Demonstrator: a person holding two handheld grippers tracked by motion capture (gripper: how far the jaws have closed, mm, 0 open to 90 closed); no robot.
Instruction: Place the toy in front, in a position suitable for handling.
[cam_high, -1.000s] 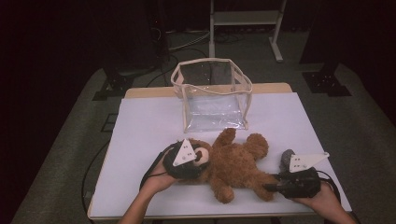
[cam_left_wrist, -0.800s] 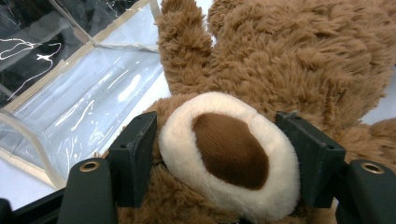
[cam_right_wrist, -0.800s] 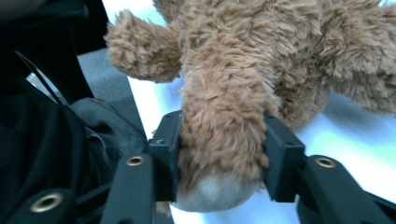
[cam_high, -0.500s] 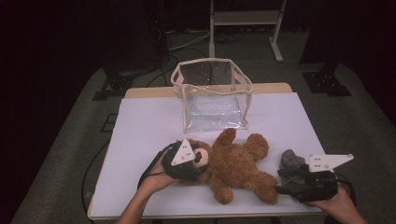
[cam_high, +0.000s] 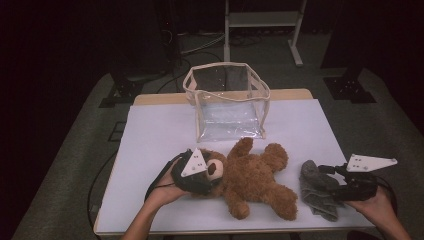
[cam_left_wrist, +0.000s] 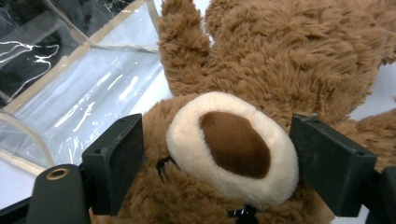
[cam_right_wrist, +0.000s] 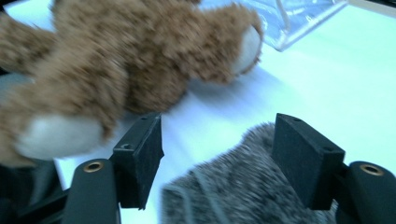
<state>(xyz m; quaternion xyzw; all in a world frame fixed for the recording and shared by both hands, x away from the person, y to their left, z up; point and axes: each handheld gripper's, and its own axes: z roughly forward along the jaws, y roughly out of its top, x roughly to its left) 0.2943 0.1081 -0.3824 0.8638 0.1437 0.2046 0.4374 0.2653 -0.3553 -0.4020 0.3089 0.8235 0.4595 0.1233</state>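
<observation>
At the lower left of the high view the left gripper (cam_high: 200, 175) sits at the head of the teddy bear (cam_high: 255, 180); in the left gripper view its jaws have just been opening and now stand apart on either side of the cream muzzle (cam_left_wrist: 232, 147), the pads seemingly clear of the fur. The bear lies sprawled on its back at the lower middle of the white table (cam_high: 150, 130), just in front of the clear bag (cam_high: 227, 102); brown, shaggy, cream paw pads; I judge it light, soft and squashy, best pinched at a limb or the muzzle. At the lower right the right gripper (cam_high: 336, 181) has also just been opening, its jaws wide over a grey cloth (cam_right_wrist: 243, 191), nothing held.
</observation>
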